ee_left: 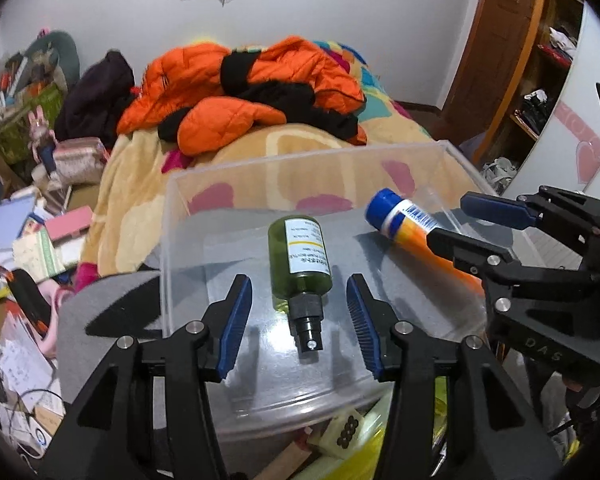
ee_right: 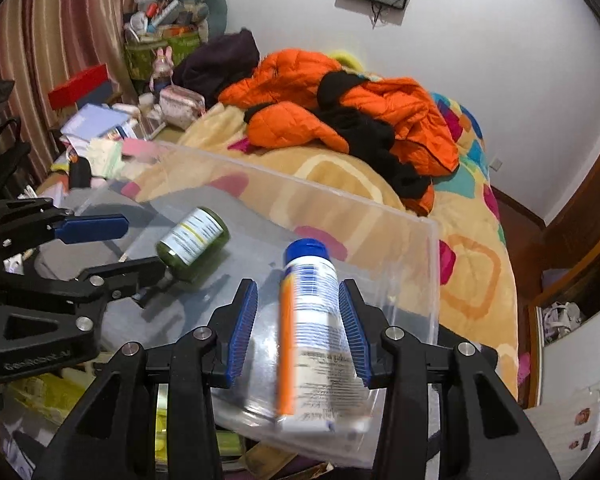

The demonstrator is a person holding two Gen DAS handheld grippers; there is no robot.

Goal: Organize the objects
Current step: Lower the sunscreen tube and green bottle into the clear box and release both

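A clear plastic box [ee_left: 300, 156] stands on a grey surface at the foot of a bed. A green spray bottle [ee_left: 300, 256] lies on the box floor with its nozzle toward me. My left gripper [ee_left: 298, 284] straddles it, open, with a gap at each blue pad. A white and orange bottle with a blue cap [ee_right: 310, 312] lies tilted between the fingers of my right gripper [ee_right: 298, 286]. It looks blurred, a gap shows at the left pad, and the right pad is at its side. In the left wrist view this bottle [ee_left: 400, 216] rests near the box's right wall.
Behind the box is a bed with a patterned blanket [ee_left: 148, 184] and an orange jacket [ee_left: 236, 92]. A cluttered desk with books and papers [ee_left: 32, 232] lies to the left. A wardrobe with shelves [ee_left: 540, 92] stands on the right. Yellow items show under the box.
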